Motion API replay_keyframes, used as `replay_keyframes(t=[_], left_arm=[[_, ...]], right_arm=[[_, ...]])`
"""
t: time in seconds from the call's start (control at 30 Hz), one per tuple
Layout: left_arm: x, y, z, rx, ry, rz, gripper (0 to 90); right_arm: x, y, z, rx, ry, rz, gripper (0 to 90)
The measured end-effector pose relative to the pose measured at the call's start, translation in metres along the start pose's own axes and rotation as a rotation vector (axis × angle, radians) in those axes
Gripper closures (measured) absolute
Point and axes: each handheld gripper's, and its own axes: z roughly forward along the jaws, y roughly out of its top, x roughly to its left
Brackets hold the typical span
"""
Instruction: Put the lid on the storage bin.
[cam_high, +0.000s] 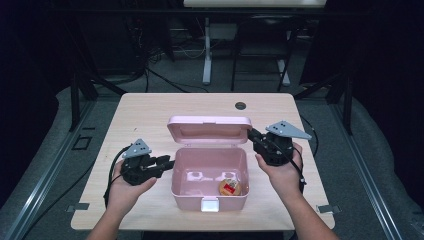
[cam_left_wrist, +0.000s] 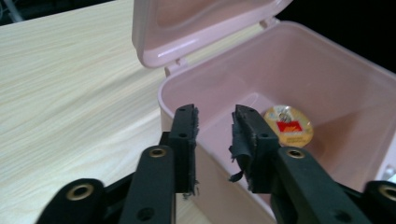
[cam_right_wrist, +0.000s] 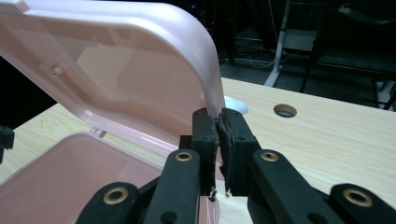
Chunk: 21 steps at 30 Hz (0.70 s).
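Pink plastic box (cam_high: 210, 172) at table centre stands with its lid (cam_high: 209, 129) raised, pinched at its three-o'clock edge by the right gripper (cam_right_wrist: 219, 122), while the left gripper (cam_left_wrist: 215, 123), jaws spread and empty, has a round packet (cam_high: 229, 187) already inside, so closing likely remains.

The left tool (cam_high: 167, 162) is held level in the left hand (cam_high: 125, 192), jaws parted with nothing between them. The right tool (cam_high: 252, 134) is held by the right hand (cam_high: 282, 172), jaws pressed together.
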Motion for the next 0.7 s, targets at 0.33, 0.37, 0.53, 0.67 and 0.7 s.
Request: replay_keyframes(t=[0.33, 0.37, 0.53, 0.67, 0.7], left_arm=[[0.01, 0.015, -0.012, -0.046, 0.041, -0.013, 66.6], [0.01, 0.016, -0.012, -0.051, 0.046, -0.012, 65.9], [0.009, 0.025, -0.014, -0.064, 0.05, 0.02, 62.7], [0.009, 0.032, -0.016, -0.078, 0.056, 0.028, 61.9], [0.009, 0.034, -0.016, -0.077, 0.06, 0.029, 61.5]], right_arm=[[0.0, 0.0, 0.0, 0.004, 0.008, 0.01, 84.2], [0.0, 0.0, 0.0, 0.003, 0.009, 0.012, 84.2], [0.0, -0.001, -0.001, 0.003, 0.013, 0.017, 84.0], [-0.001, -0.001, -0.002, 0.004, 0.02, 0.022, 83.7], [-0.001, -0.001, -0.002, 0.004, 0.021, 0.024, 83.7]])
